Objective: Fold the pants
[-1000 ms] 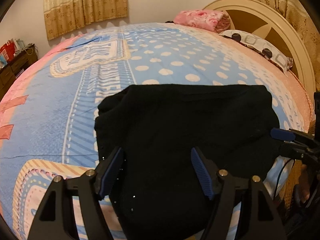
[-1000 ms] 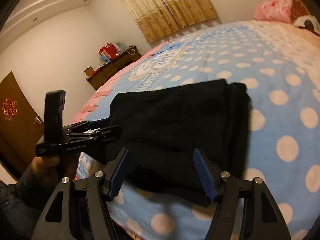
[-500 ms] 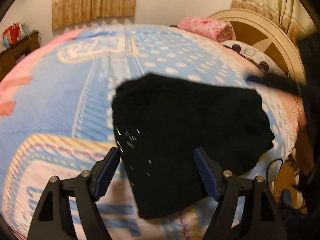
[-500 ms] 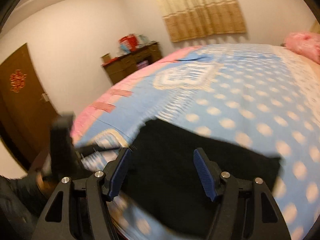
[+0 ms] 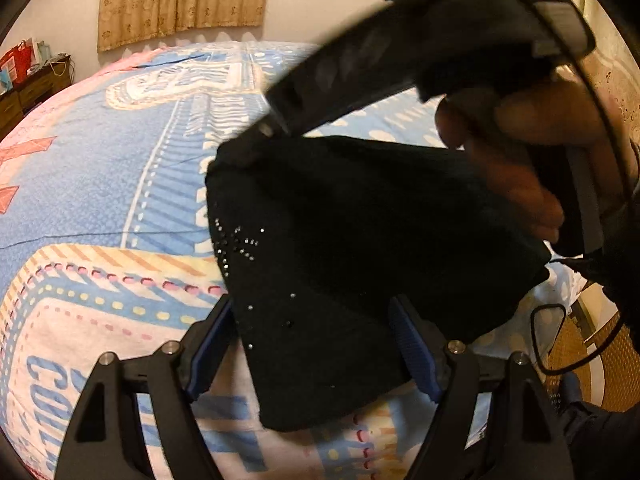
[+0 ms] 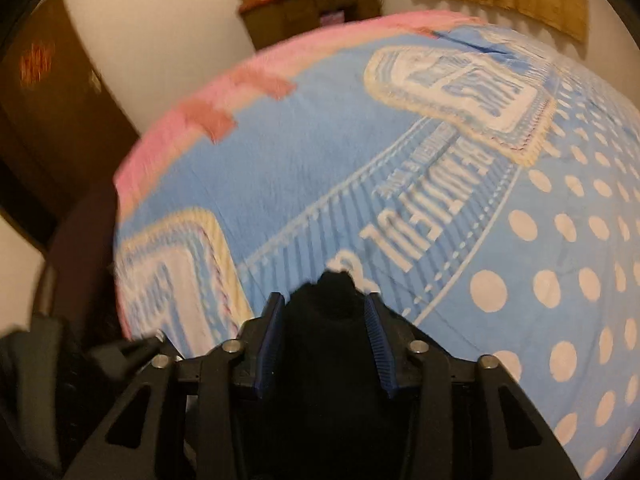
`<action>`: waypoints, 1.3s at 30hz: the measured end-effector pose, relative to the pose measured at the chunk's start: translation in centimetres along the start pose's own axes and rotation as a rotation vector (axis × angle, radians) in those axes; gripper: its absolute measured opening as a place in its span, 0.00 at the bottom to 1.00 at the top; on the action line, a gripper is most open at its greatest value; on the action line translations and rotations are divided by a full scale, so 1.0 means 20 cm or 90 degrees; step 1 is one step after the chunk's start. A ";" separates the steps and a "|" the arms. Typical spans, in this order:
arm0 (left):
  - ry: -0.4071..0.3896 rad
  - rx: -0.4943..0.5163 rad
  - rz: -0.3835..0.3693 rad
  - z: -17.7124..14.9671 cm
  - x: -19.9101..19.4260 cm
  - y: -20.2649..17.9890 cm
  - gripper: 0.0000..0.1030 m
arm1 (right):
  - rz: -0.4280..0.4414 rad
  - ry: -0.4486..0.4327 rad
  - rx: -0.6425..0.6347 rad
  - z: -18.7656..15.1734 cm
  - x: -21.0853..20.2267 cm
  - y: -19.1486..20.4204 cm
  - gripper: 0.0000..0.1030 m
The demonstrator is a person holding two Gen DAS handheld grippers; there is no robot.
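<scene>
Black knit pants [image 5: 360, 248] with rhinestones, right tool [image 6: 326, 316] just clamped on bunched corner, left tool [image 5: 312, 344] apart.

Right tool [image 6: 324, 312] crossed over, jaws just closed on pants [image 5: 360, 240] far corner.

Both the left gripper [image 5: 312, 344] and right gripper [image 6: 326, 344] are black-framed, with ribbed blue pads [image 5: 408, 344] and silver screws [image 5: 456, 346] behind the jaws.

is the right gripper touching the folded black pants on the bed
Touching. In the right wrist view, the right gripper has its blue pads pressed on a bunched corner of the folded black fabric pants.
</scene>
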State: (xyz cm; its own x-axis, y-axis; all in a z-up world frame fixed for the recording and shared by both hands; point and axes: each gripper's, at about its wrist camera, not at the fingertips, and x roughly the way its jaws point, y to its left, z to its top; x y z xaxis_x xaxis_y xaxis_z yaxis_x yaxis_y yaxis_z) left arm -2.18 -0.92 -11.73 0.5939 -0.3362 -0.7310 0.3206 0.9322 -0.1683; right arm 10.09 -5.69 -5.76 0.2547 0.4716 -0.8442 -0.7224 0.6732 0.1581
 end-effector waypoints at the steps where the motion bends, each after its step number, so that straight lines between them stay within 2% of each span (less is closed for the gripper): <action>1: 0.000 0.005 0.001 0.00 0.00 0.00 0.79 | -0.010 0.006 -0.007 0.00 0.02 0.00 0.15; 4: -0.005 0.026 0.008 -0.02 0.01 -0.03 0.82 | -0.032 0.013 -0.017 0.00 0.07 -0.03 0.14; 6: -0.007 0.034 0.011 -0.03 0.02 -0.04 0.84 | -0.034 0.007 0.015 0.02 0.11 -0.11 0.14; 8: -0.009 0.042 0.015 -0.03 0.03 -0.06 0.85 | -0.059 0.006 0.037 0.03 0.15 -0.18 0.14; 10: -0.010 0.043 0.015 -0.04 0.03 -0.06 0.85 | -0.039 0.000 0.056 0.04 0.15 -0.21 0.14; 12: -0.011 0.041 0.015 -0.03 0.02 -0.06 0.85 | -0.024 -0.011 0.068 0.03 0.09 -0.22 0.14; 16: -0.014 0.009 0.011 -0.02 -0.02 -0.05 0.85 | -0.006 -0.082 0.087 -0.06 -0.17 -0.25 0.15; 18: -0.031 -0.001 0.018 0.00 -0.05 -0.04 0.85 | -0.013 -0.124 0.120 -0.19 -0.35 -0.31 0.22; 20: -0.057 -0.009 0.029 0.01 -0.09 -0.02 0.85 | -0.036 -0.161 0.161 -0.34 -0.50 -0.38 0.54; 22: -0.058 -0.007 0.049 0.01 -0.08 0.00 0.85 | -0.052 -0.196 0.211 -0.49 -0.60 -0.45 0.64; 23: -0.047 -0.006 0.062 0.01 -0.06 0.01 0.85 | -0.060 -0.212 0.244 -0.58 -0.64 -0.48 0.64; 26: -0.038 -0.029 0.055 0.00 -0.03 0.03 0.87 | -0.068 -0.236 0.305 -0.84 -0.73 -0.51 0.64; 29: -0.039 -0.030 0.068 -0.01 -0.04 0.03 0.91 | -0.034 -0.264 0.329 -1.01 -0.75 -0.46 0.64; 32: -0.035 -0.040 0.073 0.00 -0.01 0.06 0.95 | 0.034 -0.271 0.325 -1.10 -0.70 -0.36 0.64; 34: -0.032 -0.049 0.069 0.00 0.01 0.07 0.96 | 0.055 -0.265 0.304 -1.12 -0.65 -0.29 0.64; 37: -0.030 -0.055 0.068 -0.02 0.01 0.10 0.97 | 0.037 -0.237 0.274 -1.14 -0.56 -0.21 0.64; 39: -0.030 -0.054 0.067 -0.02 0.00 0.10 0.98 | 0.034 -0.238 0.277 -1.15 -0.54 -0.21 0.64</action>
State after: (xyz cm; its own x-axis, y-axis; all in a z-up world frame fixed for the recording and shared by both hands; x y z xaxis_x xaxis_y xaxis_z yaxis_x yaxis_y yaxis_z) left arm -1.78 1.01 -12.29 0.6559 -0.2396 -0.7158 0.1919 0.9701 -0.1489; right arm -4.40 -26.71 -9.09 0.4928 0.6271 -0.6032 -0.4296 0.7782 0.4581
